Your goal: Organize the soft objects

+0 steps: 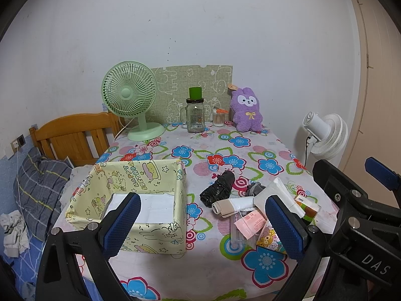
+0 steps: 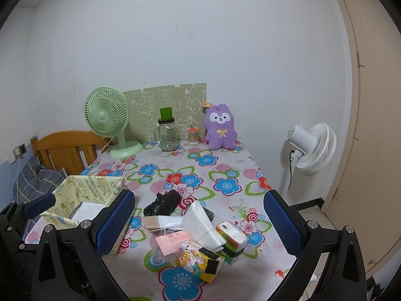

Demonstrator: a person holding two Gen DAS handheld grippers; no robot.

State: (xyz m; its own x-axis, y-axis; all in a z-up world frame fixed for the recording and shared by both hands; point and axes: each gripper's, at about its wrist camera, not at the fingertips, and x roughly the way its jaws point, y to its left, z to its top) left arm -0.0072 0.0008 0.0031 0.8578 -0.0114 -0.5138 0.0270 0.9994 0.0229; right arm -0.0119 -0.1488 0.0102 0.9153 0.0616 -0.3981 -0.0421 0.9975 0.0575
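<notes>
Left wrist view
Room: a white wall is standing behind a surface [image 1: 225, 271] that is wearing a flowered cloth; a wooden headboard [image 1: 72, 138] and a grey plaid pillow [image 1: 40, 190] are showing at the left.
Back row: a green desk fan [image 1: 130, 95], a glass jar [image 1: 195, 115] with a green cup on its lid, a small cotton swab tub [image 1: 218, 118] and a purple plush rabbit [image 1: 246, 110] are standing along the wall.
Box: a yellow patterned box [image 1: 155, 235] is sitting open at the near left of the surface, white paper lying inside.
Soft objects: a pile [image 1: 253, 213] is lying just right of the box, made up of a black bundle [image 1: 218, 188], a beige and white roll [image 1: 225, 207], a white tissue pack [image 1: 275, 193] and small printed packets.
Left gripper [image 1: 203, 225]: its blue-padded fingers are spreading wide apart, holding nothing, one over the box, the other over the pile.

Right wrist view
Room: a white standing fan [image 2: 313, 148] is facing a beige door at the right.
Soft objects: the pile [image 2: 200, 235] is lying between the fingers, on the near part of the surface.
Right gripper [image 2: 199, 223]: its fingers are gaping wide, empty, hovering above the pile.
Box: the box [image 2: 75, 198] is sitting at the left, behind the other gripper's finger.
</notes>
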